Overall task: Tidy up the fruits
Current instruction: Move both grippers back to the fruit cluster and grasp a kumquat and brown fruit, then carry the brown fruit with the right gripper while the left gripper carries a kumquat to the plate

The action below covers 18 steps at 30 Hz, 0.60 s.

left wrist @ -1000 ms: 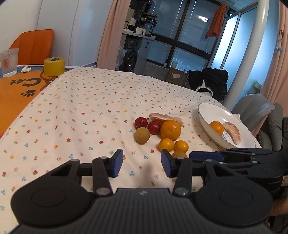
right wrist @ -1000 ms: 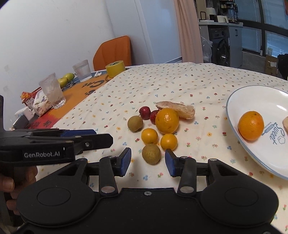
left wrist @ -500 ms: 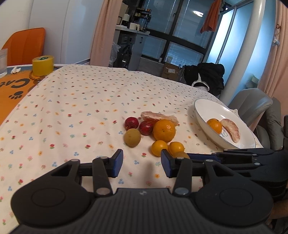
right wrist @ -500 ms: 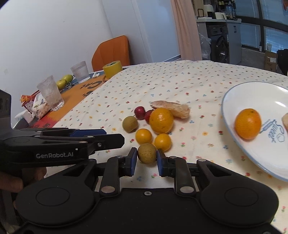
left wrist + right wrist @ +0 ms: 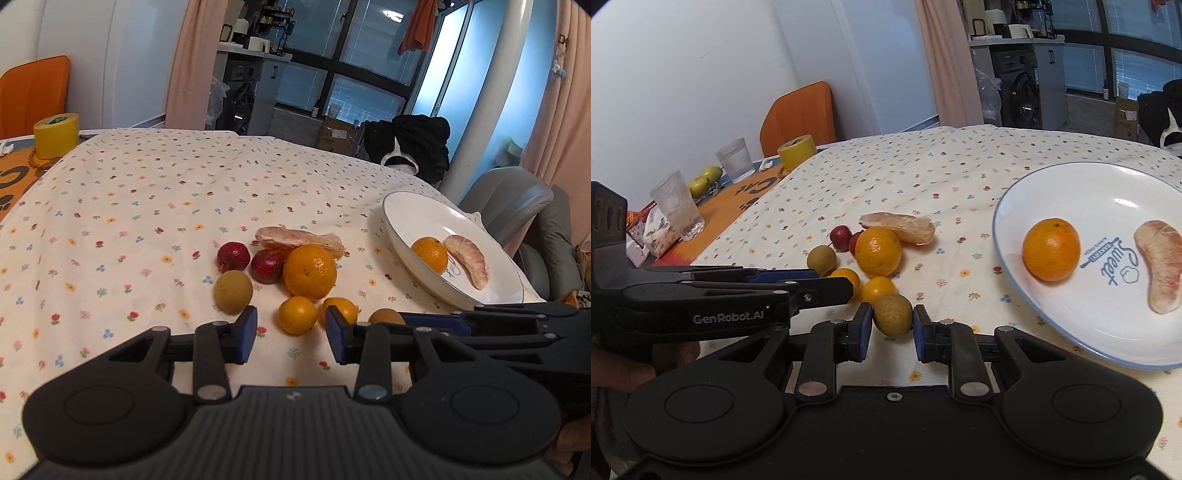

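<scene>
Right tongs [image 5: 893,334] pinch the brownish-green round fruit [image 5: 892,315] near its lower half, left tongs [image 5: 291,334] gape empty; it may squirt out when lifted toward the plate [image 5: 1015,206].

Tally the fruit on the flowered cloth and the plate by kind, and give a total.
Oranges: 2, one on the cloth, one on the plate
Small orange citrus: 2
Brownish-green round fruit: 2, one loose, one between the right gripper fingers
Red fruit: 2
Peeled pomelo segments: 2
Total: 10
</scene>
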Tool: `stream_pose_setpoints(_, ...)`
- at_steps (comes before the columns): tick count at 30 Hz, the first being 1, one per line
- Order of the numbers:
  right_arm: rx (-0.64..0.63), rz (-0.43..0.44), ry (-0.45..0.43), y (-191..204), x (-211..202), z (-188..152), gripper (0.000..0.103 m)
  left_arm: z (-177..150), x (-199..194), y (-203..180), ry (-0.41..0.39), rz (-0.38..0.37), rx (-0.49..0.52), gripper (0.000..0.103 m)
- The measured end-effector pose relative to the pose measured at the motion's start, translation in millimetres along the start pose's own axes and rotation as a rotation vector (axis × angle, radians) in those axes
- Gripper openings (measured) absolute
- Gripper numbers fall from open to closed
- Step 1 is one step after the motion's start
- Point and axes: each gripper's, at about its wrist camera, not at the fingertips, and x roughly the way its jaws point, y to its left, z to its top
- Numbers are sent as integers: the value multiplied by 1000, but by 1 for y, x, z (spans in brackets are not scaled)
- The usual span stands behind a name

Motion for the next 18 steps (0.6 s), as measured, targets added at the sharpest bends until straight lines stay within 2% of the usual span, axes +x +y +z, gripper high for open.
stream_pose_setpoints(2, 4, -2, -4, -2, -2, 0, 22, 0, 2, 0, -3, -13, -5, 38)
stream_pose_setpoints(4, 5, 0, -9, -3, -3, 1, 22, 0, 5, -1, 10, -6, -8, 22)
stream_pose_setpoints(18, 15, -5, -51, -10, -24, -1, 22, 0, -19, -13, -43, 14, 11, 22)
